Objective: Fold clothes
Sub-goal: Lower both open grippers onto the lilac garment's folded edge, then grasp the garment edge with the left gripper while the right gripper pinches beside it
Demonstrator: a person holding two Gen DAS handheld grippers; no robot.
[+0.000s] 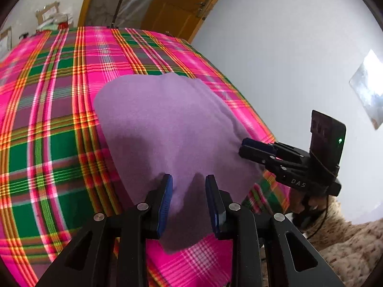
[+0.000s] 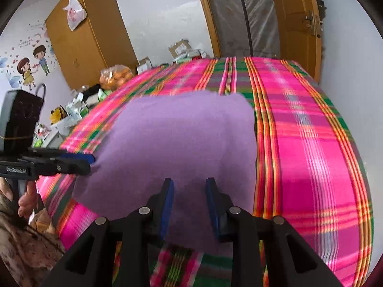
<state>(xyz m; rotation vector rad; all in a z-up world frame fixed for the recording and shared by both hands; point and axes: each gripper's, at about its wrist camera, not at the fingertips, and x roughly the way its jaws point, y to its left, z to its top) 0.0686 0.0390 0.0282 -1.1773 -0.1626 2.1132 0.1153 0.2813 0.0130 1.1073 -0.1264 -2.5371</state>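
Note:
A purple fleece cloth (image 1: 167, 124) (image 2: 182, 138) lies spread on a bed covered by a pink and green plaid blanket (image 1: 47, 119) (image 2: 311, 143). My left gripper (image 1: 189, 191) is at the cloth's near edge, jaws narrowed with purple fabric bunched between the blue pads (image 1: 167, 191). From the right wrist view the left gripper (image 2: 89, 161) is clamped on the cloth's left edge. My right gripper (image 2: 190, 193) likewise has its jaws close together on the near edge. In the left wrist view the right gripper (image 1: 247, 148) pinches the cloth's right corner.
A white wall (image 1: 287, 59) runs along the bed's right side, and a wooden door (image 1: 182, 2) stands past the far end. A wardrobe (image 2: 88, 38) and several boxes and bags (image 2: 115, 76) crowd the floor left of the bed. A hand (image 2: 26, 201) holds the left gripper's handle.

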